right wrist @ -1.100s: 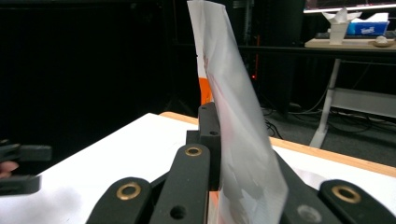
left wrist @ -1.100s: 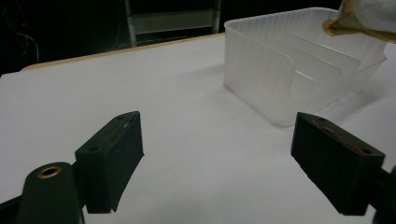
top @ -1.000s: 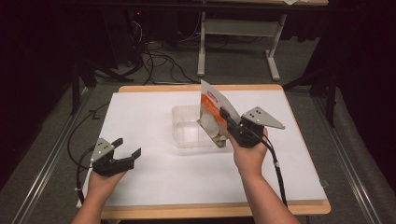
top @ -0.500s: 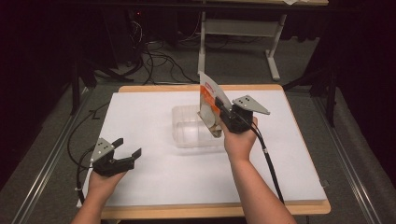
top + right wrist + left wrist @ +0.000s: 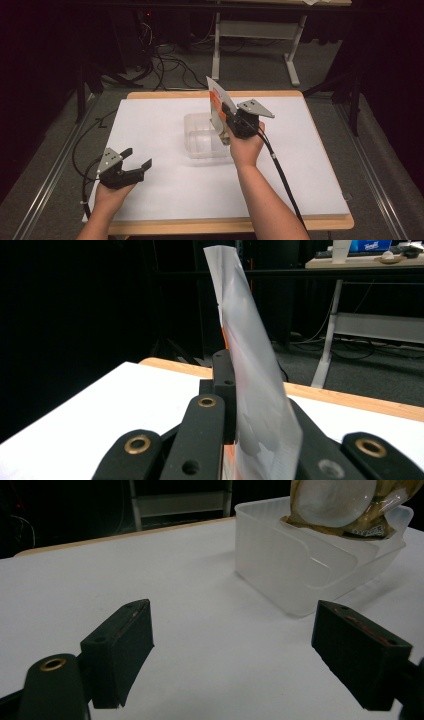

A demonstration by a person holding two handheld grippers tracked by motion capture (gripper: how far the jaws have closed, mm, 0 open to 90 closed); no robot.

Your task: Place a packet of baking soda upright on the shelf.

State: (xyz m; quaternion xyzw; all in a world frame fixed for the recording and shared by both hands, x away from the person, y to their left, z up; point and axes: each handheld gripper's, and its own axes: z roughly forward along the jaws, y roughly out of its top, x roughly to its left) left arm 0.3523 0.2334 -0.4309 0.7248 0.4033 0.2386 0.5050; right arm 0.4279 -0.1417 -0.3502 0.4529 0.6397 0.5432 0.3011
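High view: right gripper [image 5: 227, 116] is clamped on a flat pouch [image 5: 216, 102], held upright over the clear tub [image 5: 200, 142] mid-table. Left gripper [image 5: 135, 159] rests jaws wide, holding nothing, near the front-left. Pouch looks light, floppy, slick; gripping a flat edge seems safest.

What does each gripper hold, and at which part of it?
The right gripper is shut on a packet, clamped near its middle, above the tub. The left gripper is open and holds nothing.
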